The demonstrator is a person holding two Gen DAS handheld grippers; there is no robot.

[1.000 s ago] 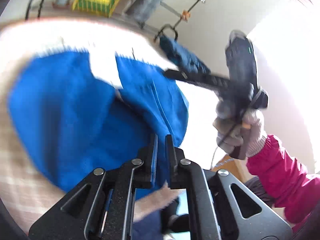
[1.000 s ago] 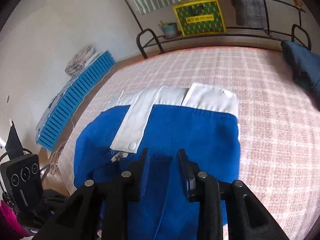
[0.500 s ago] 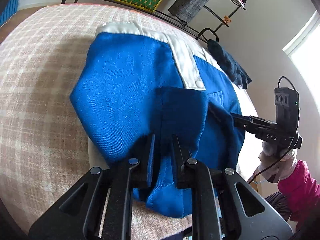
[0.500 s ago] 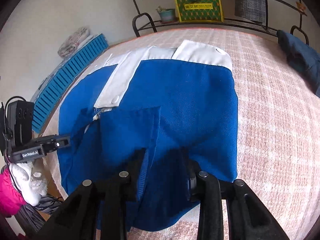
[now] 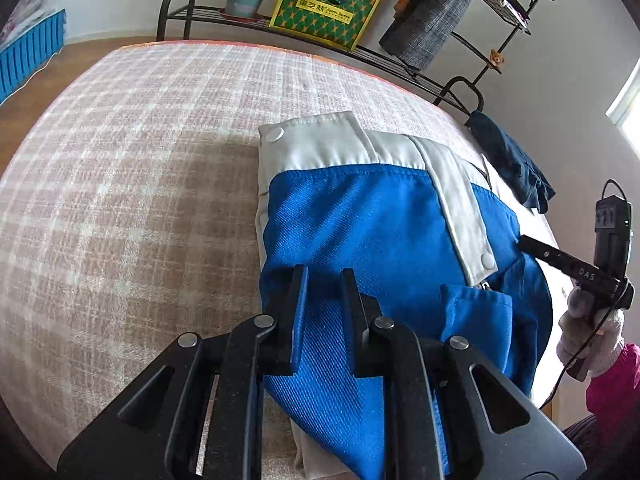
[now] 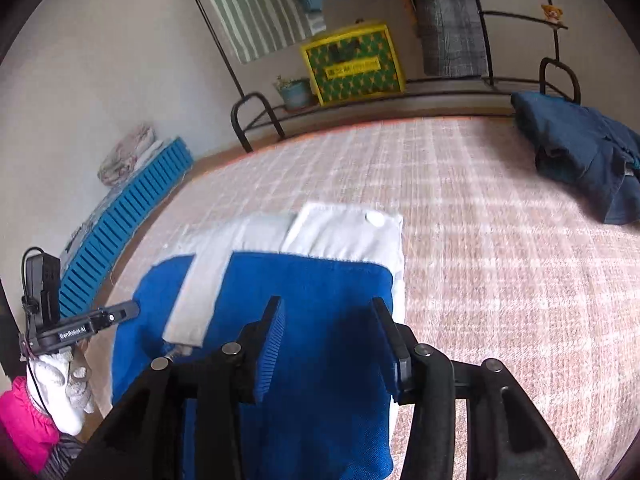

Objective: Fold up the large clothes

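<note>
I am laying the blue jacket [image 5: 360,232] folded on the bed [image 5: 132,168]. My right gripper [image 6: 328,344] has just been opening, cloth loose between wide fingers. The left gripper [image 5: 322,320] is pinching the fold narrowly; I should release only once it lies flat. Only the right view is showing striped cloth [image 6: 256,4] hanging.

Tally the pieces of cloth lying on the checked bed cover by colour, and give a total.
Blue and white: 1, the jacket spread at the near edge.
Dark navy: 1, the bundle at the far side, apart from the jacket.
Total: 2.
</note>
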